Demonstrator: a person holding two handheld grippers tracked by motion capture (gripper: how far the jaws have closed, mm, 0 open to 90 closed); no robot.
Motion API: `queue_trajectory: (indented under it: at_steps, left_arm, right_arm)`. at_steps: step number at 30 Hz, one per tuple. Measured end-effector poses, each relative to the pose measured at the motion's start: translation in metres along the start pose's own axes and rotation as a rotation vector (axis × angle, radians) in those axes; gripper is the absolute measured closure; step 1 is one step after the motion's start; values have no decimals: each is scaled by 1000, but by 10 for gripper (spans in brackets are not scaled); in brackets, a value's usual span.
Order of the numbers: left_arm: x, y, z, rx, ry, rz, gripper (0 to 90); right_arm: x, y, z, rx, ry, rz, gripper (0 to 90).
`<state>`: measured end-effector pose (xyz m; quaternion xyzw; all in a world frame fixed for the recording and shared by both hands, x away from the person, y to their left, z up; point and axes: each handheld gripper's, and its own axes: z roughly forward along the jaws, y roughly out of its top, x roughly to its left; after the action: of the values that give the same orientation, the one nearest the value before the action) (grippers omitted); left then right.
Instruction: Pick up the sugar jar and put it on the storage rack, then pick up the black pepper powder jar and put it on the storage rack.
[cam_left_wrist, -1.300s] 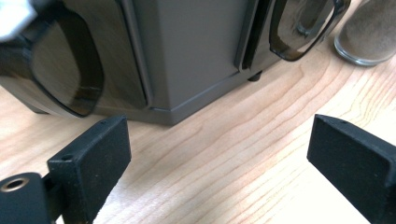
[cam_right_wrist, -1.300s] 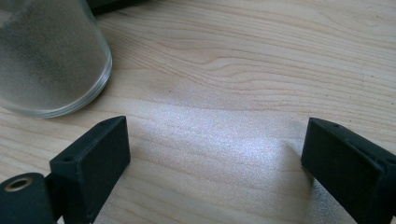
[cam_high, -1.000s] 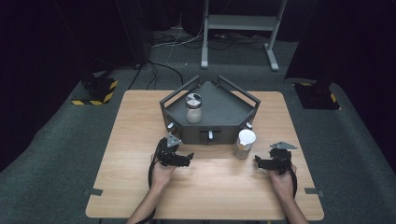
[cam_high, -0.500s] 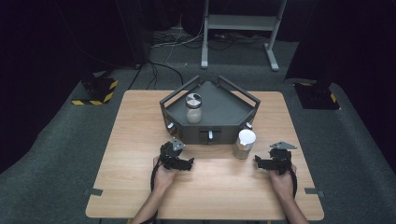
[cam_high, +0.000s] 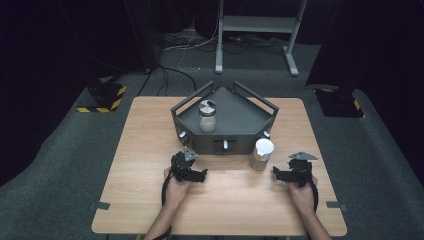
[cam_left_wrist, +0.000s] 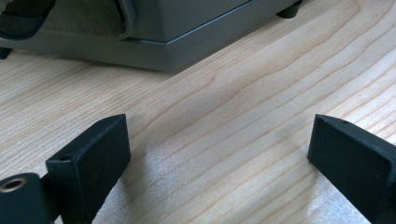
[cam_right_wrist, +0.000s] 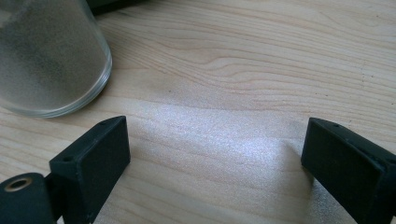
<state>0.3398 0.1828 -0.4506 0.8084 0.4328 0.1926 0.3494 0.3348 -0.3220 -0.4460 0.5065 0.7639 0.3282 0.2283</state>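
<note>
Left hand-held gripper (cam_high: 192, 172) shifted slightly, right gripper view reveals jar's (cam_right_wrist: 49, 58) glass base

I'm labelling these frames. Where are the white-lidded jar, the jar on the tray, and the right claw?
White-lidded jar (cam_high: 263, 148): high view, on its lid.
Tray jar (cam_high: 207, 121): high view, on its glass body.
Right claw (cam_right_wrist: 215, 158): right gripper view, midway between fingertips.

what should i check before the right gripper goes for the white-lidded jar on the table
1. Right gripper open, nothing between jaws: ok.
2. Frosted glass jar with white lid upright on the wooden table: ok.
3. Jar clear of the dark grey three-cornered tray: cannot tell, they stand close.
4. Jar lined up between the right jaws: not ok, it sits off to one side.
5. Left gripper open, away from the jar: ok.
</note>
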Motion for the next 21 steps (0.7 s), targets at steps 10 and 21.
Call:
queue_trajectory:
  at_steps: [10,21]
  left_arm:
    - [0,0,0,-1,0,0,58]
    - [0,0,0,-1,0,0,59]
  right_arm:
    - [0,0,0,0,0,0,75]
    - [1,0,0,2,-6,7,73]
